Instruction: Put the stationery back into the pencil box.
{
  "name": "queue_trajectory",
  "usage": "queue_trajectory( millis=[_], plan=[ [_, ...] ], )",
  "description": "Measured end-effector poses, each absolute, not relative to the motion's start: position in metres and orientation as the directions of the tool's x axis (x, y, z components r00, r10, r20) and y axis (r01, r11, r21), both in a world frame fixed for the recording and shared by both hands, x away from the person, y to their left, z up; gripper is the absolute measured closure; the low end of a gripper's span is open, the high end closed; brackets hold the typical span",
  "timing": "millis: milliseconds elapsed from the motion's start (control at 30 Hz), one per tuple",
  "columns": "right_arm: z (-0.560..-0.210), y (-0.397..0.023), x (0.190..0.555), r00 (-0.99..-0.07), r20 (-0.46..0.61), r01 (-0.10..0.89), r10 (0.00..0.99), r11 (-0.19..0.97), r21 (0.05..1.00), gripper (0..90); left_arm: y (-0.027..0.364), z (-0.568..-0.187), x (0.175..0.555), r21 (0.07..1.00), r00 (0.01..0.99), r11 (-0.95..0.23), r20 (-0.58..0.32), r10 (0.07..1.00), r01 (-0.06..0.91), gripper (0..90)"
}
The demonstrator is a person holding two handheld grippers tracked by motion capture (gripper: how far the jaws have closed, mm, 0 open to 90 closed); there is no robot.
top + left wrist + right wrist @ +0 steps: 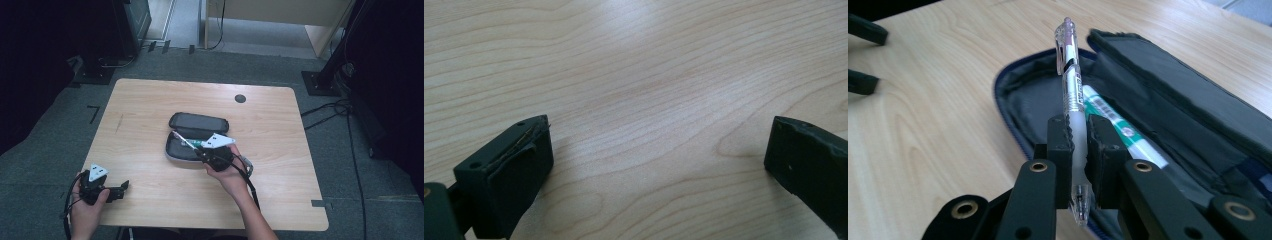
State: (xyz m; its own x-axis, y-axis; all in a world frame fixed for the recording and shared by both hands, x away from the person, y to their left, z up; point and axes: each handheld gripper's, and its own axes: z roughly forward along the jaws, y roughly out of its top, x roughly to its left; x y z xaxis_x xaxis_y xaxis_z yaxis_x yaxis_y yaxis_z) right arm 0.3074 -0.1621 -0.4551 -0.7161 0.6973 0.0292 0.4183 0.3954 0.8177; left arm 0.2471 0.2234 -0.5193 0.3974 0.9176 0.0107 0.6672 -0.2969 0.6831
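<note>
An open dark pencil case lies in the middle of the wooden table, its lid folded back. A white and green marker lies inside it. My right gripper is shut on a clear pen, which hangs over the case's open half and points toward the case's far end. My left gripper stands open near the table's front left edge, low over bare wood, with nothing between its jaws.
A round cable hole sits at the table's far right. Dark stands and cables lie on the floor around the table. The left gripper's jaws show at the left edge of the right gripper view.
</note>
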Motion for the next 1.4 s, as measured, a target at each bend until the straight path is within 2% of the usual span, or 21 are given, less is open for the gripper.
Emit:
queue_trajectory(
  millis=[333,567,867,1400],
  plan=[
    [-0.463,-0.170,0.335,-0.686,0.038,0.475,0.726,0.407,0.780,81.2,0.223,-0.519,0.247,0.683,0.397,-0.296,0.010,0.918,0.667,0.0],
    [-0.470,-0.169,0.351,-0.715,0.034,0.495,0.698,0.471,0.731,81.1,0.223,-0.519,0.247,0.684,0.397,-0.297,0.011,0.918,0.667,0.0],
    [-0.473,-0.171,0.355,-0.689,0.006,0.513,0.725,0.481,0.711,79.2,0.223,-0.519,0.247,0.684,0.397,-0.296,0.010,0.918,0.667,0.0],
    [-0.474,-0.177,0.354,-0.622,-0.059,0.504,0.781,0.457,0.732,76.4,0.223,-0.519,0.247,0.683,0.397,-0.296,0.011,0.918,0.667,0.0]
  ],
)
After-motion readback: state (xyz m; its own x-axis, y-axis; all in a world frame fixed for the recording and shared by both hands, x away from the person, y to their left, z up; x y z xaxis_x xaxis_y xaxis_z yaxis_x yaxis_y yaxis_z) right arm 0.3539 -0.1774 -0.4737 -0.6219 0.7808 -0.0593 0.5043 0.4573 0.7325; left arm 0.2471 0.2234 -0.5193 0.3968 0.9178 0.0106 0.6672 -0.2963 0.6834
